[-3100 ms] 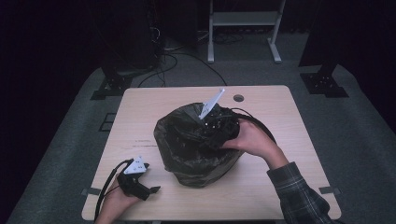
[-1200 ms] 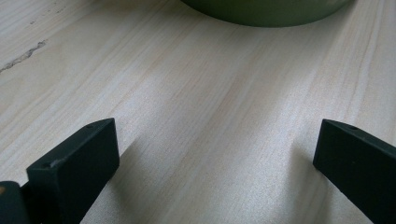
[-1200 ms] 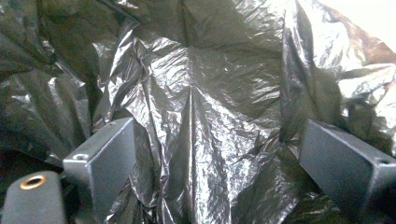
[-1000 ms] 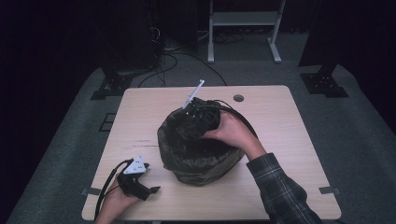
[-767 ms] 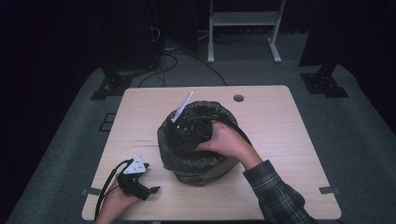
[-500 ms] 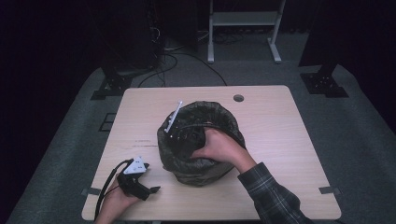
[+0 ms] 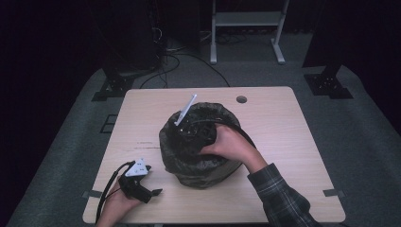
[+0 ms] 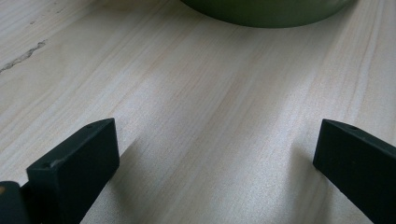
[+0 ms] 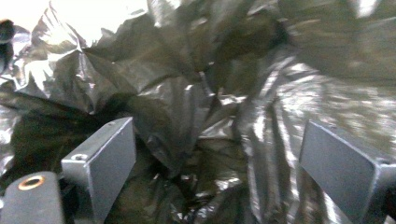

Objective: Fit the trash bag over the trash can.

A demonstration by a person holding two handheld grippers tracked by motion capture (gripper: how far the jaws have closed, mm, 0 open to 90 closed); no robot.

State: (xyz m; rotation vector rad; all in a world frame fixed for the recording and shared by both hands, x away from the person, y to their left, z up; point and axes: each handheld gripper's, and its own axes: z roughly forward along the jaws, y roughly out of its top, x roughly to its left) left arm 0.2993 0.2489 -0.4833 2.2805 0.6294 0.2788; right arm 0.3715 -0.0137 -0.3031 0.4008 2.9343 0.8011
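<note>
Wooden table (image 7: 283,123), right claw (image 7: 191,135) agape inside black bag (image 7: 189,163).

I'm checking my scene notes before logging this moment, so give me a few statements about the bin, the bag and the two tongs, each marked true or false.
1. The right tongs are down inside the mouth of the black bag that lines the bin. True.
2. The right tongs are shut on a fold of the bag. False: in the right gripper view the jaws stand apart, with crumpled plastic between them.
3. The left tongs rest on the table near its front left corner. True.
4. The left tongs grip the bin's green base. False: their jaws are wide open over bare wood, apart from the bin.
5. The bin lies tipped on its side. False: it stands upright.
</note>
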